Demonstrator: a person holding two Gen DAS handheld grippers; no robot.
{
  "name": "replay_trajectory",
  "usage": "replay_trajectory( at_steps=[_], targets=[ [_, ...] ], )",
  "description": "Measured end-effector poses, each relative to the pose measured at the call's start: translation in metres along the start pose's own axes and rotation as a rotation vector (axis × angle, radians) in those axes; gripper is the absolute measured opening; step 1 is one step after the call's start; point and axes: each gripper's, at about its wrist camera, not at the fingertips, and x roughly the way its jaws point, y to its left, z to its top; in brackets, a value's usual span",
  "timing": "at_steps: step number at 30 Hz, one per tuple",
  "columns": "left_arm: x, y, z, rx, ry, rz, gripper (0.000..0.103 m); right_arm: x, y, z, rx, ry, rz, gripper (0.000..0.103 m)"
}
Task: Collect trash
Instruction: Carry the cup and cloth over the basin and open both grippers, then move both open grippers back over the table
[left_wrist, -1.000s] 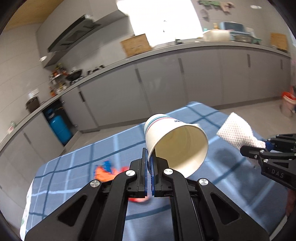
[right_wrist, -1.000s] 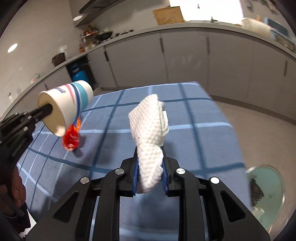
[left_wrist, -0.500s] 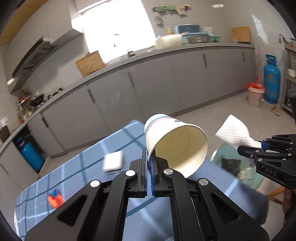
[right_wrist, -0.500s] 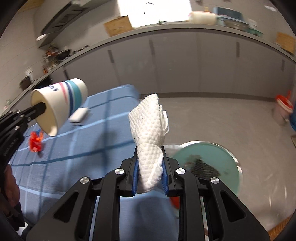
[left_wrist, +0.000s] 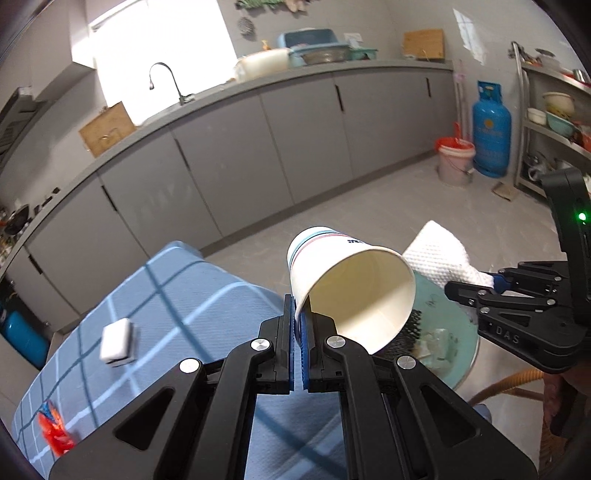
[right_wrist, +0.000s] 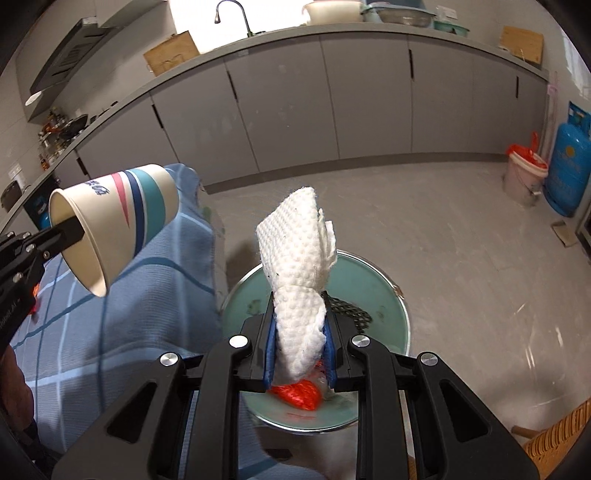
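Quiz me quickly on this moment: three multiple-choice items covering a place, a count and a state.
1. Where is the teal bin?
A. on the counter
B. on the floor beside the table
C. on the table

2. How many items lie on the tablecloth in the left wrist view?
A. none
B. two
C. five

3. How does the left gripper hold the paper cup?
A. clamped on its rim wall, cup tipped sideways
B. squeezed flat across the body
C. not at all

Key: 1 B, it sits low past the table edge, under the paper towel in the right gripper. 2 B, a white block and an orange wrapper. 3 A, one finger is inside the mouth.
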Motion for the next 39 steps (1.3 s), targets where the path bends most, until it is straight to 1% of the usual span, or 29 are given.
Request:
replay_trajectory(
  at_steps=[5,8,10,11,12,13,15,17,20,21,23,26,29,35,37,39],
  targets=[
    [0.015,-0.022,0.001,0.036,0.019,-0.048,0.004,0.013,-0.015,-0.002,0.024,0.016,-0.012,0.022],
    [0.023,-0.028,-0.002,0.045,0.044,-0.070,0.004,0.020,-0.019,-0.004,0.027,0.022,-0.012,0.023],
    [0.027,-0.031,-0.004,0.055,0.051,-0.074,0.007,0.024,-0.022,-0.006,0.034,0.022,-0.004,0.028],
    [0.028,-0.032,-0.005,0.058,0.052,-0.075,0.025,0.027,-0.026,-0.007,0.044,0.022,-0.002,0.030],
    [0.029,-0.032,-0.005,0.058,0.052,-0.074,0.048,0.029,-0.028,-0.008,0.053,0.024,-0.002,0.040],
    [0.028,-0.031,-0.006,0.056,0.040,-0.061,0.051,0.032,-0.030,-0.010,0.060,0.025,-0.002,0.043],
    [0.029,-0.031,-0.003,0.062,0.038,-0.056,0.052,0.035,-0.031,-0.012,0.064,0.034,-0.002,0.043],
    [0.031,-0.031,-0.002,0.058,0.041,-0.061,0.053,0.036,-0.032,-0.014,0.070,0.038,-0.003,0.046],
    [0.030,-0.026,-0.001,0.049,0.040,-0.048,0.062,0.035,-0.034,-0.016,0.078,0.037,-0.002,0.051],
    [0.030,-0.024,-0.001,0.045,0.040,-0.044,0.062,0.034,-0.034,-0.016,0.081,0.033,-0.004,0.053],
    [0.029,-0.021,-0.002,0.041,0.042,-0.030,0.063,0.032,-0.035,-0.015,0.084,0.031,-0.004,0.054],
    [0.025,-0.011,-0.003,0.023,0.042,-0.002,0.070,0.028,-0.036,-0.014,0.089,0.025,-0.003,0.055],
    [0.020,0.002,-0.006,0.009,0.044,0.034,0.073,0.023,-0.030,-0.013,0.084,0.017,0.002,0.057],
    [0.003,0.035,-0.017,-0.029,0.050,0.138,0.073,0.016,-0.011,-0.011,0.058,0.005,0.031,0.060],
    [-0.003,0.050,-0.022,-0.049,0.050,0.180,0.074,0.015,0.001,-0.009,0.038,0.006,0.048,0.060],
    [-0.009,0.064,-0.027,-0.070,0.050,0.224,0.081,0.014,0.013,-0.007,0.018,0.006,0.063,0.060]
  ],
)
